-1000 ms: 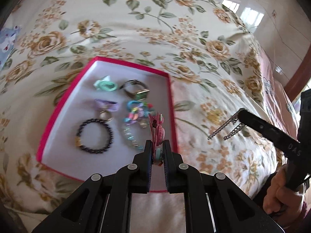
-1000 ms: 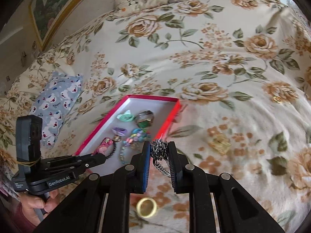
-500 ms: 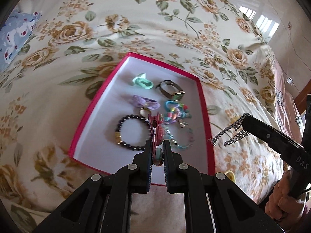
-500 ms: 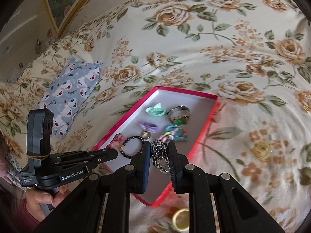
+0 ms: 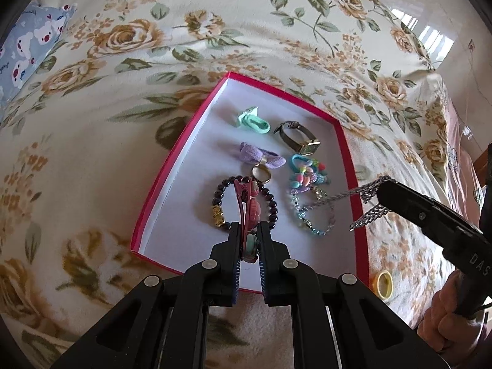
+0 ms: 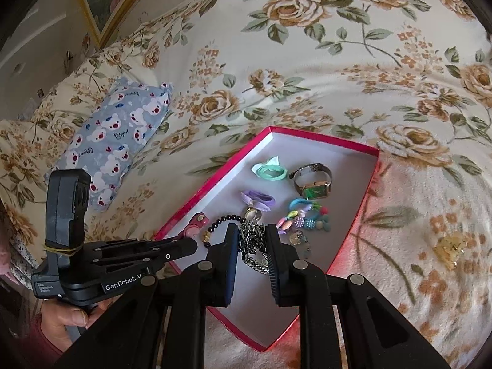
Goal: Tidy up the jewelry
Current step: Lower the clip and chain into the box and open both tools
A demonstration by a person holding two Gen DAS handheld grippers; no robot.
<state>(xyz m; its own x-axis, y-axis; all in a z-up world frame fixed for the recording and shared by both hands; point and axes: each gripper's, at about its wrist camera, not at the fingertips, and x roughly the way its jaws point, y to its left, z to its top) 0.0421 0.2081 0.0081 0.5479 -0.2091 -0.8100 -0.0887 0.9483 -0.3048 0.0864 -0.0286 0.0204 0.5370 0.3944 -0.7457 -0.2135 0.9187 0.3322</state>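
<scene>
A red-rimmed box [image 5: 181, 141] [image 6: 372, 169] with a white floor lies on the floral bedspread. In it lie a mint hair tie [image 5: 253, 122], a watch [image 5: 296, 136], a purple bow tie [image 5: 261, 155], a ring [image 5: 261, 173], a dark bead bracelet [image 5: 220, 212] and colourful beaded pieces [image 5: 309, 178]. My left gripper [image 5: 249, 240] is shut on a pink hair clip [image 5: 246, 203], held above the bracelet. My right gripper [image 6: 252, 240] is shut on a silver chain [image 6: 253, 246] [image 5: 366, 192], which dangles over the box's right rim.
A yellow ring [image 5: 384, 284] lies on the bedspread outside the box's near right corner. An amber claw clip [image 6: 450, 249] lies to the right of the box. A blue bear-print pillow [image 6: 117, 135] rests at the left. A person's hands [image 6: 66, 316] grip both tools.
Both grippers have come in over the box. The pink clip now hangs over the bracelet, and the chain has moved from outside the right rim to above it.
</scene>
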